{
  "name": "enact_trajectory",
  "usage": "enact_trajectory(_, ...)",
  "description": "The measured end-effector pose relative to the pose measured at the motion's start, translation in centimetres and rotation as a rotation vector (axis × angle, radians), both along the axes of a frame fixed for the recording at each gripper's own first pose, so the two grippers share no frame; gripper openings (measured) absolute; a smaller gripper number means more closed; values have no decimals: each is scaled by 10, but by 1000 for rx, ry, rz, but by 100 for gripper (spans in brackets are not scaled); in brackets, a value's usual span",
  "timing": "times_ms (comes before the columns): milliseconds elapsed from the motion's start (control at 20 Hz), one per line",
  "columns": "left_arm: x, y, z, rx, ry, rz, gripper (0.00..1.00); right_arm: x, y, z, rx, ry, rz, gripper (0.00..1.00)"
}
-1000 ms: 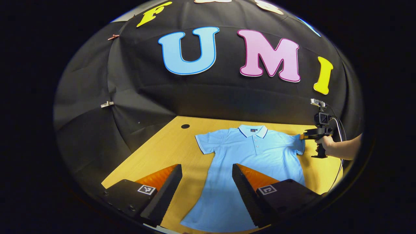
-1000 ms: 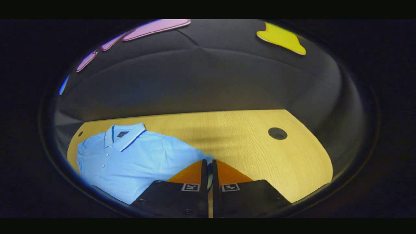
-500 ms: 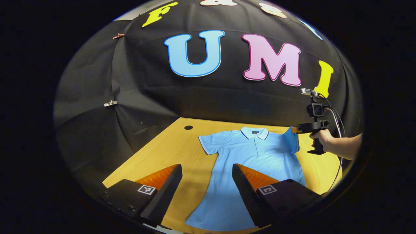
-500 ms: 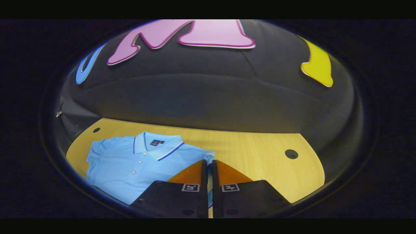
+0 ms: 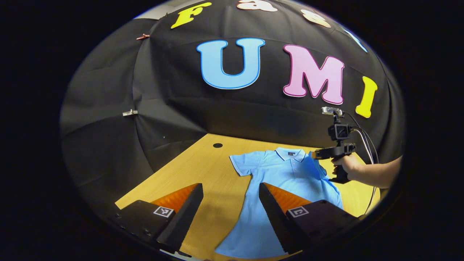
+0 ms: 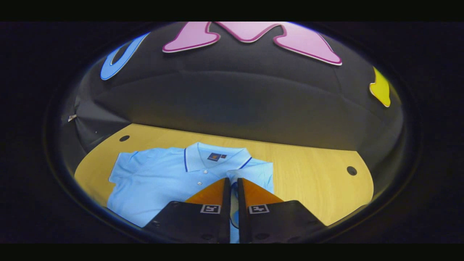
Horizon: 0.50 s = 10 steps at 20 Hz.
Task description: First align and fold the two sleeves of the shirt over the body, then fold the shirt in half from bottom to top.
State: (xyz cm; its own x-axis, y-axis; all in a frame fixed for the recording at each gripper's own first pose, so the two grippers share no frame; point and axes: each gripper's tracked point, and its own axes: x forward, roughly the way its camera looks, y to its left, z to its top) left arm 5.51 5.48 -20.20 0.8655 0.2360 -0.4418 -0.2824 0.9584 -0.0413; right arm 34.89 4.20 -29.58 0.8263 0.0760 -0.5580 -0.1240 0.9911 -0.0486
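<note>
A light blue shirt [image 5: 286, 181] lies face up on the wooden bench [image 5: 203, 174], collar toward the black wall. The right claw [image 6: 233, 183] is pinched tight on the sleeve [image 6: 253, 174] on its side and holds that sleeve lifted over the shirt's body, near the collar [image 6: 214, 159]. A hand [image 5: 348, 165] grips it from the right. The left claw [image 5: 230, 192] hangs above the shirt's lower part, spread wide and holding nothing. The other sleeve [image 5: 243, 165] lies flat.
</note>
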Motion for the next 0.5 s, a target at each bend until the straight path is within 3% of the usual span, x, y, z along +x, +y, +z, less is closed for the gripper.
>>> enact_trajectory(50, 5, 1, -2, -9, 0, 1, 98, -2, 7, -4, -2, 5, 15, 26)
enact_trajectory(100, 11, 1, -4, -20, -2, -5, 98, -4, 12, -6, 1, 7, 33, 26)
enact_trajectory(150, 18, 1, -4, -27, -4, -11, 98, -6, 15, -7, -7, 3, 42, 38)
enact_trajectory(200, 25, 2, -4, -29, -9, -15, 99, -9, 18, -3, -7, -7, 55, 43)
enact_trajectory(400, 60, 2, -6, -29, -30, -45, 98, -21, 7, 15, -24, -57, 68, 96)
enact_trajectory(500, 83, 3, -8, -21, -37, -61, 98, -31, -4, 27, -40, -80, 60, 99)
